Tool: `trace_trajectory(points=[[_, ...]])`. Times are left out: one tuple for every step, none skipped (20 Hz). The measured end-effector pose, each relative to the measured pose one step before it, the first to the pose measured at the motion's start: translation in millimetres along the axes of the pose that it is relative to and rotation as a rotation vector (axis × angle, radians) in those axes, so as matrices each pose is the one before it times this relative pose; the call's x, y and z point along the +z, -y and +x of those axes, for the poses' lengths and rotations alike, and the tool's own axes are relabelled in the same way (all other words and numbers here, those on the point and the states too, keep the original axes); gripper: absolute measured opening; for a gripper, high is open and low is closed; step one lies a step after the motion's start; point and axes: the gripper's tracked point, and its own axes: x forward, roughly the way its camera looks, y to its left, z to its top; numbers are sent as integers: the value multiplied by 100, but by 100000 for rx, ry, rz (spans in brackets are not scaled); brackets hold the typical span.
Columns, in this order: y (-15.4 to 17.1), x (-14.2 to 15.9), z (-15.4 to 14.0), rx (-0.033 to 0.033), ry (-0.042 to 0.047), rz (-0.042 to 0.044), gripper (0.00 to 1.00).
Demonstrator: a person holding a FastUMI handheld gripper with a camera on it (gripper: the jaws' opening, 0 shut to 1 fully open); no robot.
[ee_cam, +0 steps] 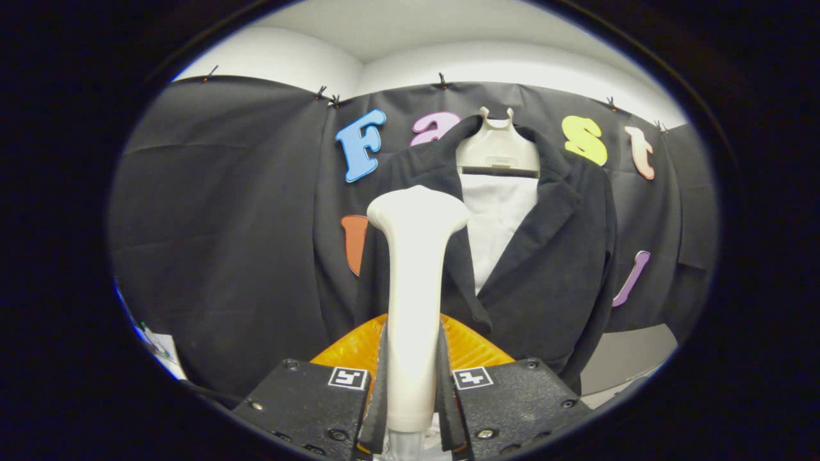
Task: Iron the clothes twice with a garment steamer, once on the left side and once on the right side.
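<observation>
A white garment steamer [415, 282] stands upright between my two fingers, its handle pinched by both and its wide head pointing up. My gripper [413, 390] is shut on the handle. Beyond the steamer a black jacket [551, 256] hangs on a cream hanger [496, 150] against the booth wall, open at the front over a white inner panel [496, 224]. The steamer head is in front of the jacket's left lapel [423, 169] and hides part of it. I cannot tell whether the head touches the cloth.
An orange ribbed part [471, 346] sits just behind my fingers at the foot of the steamer. The black cloth wall [224, 224] spreads wide to the left of the jacket. A pale surface [631, 358] lies below the jacket's right side.
</observation>
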Motion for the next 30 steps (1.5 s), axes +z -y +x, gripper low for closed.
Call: trace_trajectory(points=[[21,-5,405,-480,-295,-455,35],[150,-114,353,-585,-350,-434,35],[118,-280,279,-610,-543,-19,35],[161,-361,241,-317,-785,151,35],[75,-526,160,-195,-1166,-38,35],[70,-544,162,39,-1128,-430,35],[-21,-713,105,85,-1151,-453,35],[48,-631,84,-28,-1135,-516,35],[-35,-650,152,147,-1133,-510,35],[-3,-681,110,238,-1265,-357,35],[-182,-784,72,265,-1290,-494,35],[-195,-715,-5,333,-1104,-595,35],[-133,-688,110,294,-984,-591,35],[-52,-653,105,121,-944,-514,35],[-28,-740,61,114,-1065,-285,35],[-67,-766,40,156,-968,24,35],[-67,-713,69,155,-1075,-21,35],[-43,-640,148,484,-1163,200,35],[-72,-692,246,303,-1318,134,35],[84,-613,212,-425,-1300,-237,35],[286,-675,135,-369,-1022,125,35],[87,-539,121,-129,-921,-193,35],[79,-672,134,-97,-1074,-167,35],[141,-708,106,-72,-1220,-90,35],[100,-776,106,22,-1215,-29,35],[103,-548,138,-48,-1118,-71,35],[197,-639,121,-41,-1048,-64,35],[148,-518,101,-112,-995,-57,35],[171,-589,83,53,-840,-91,35],[121,-602,1,94,-869,-149,36]])
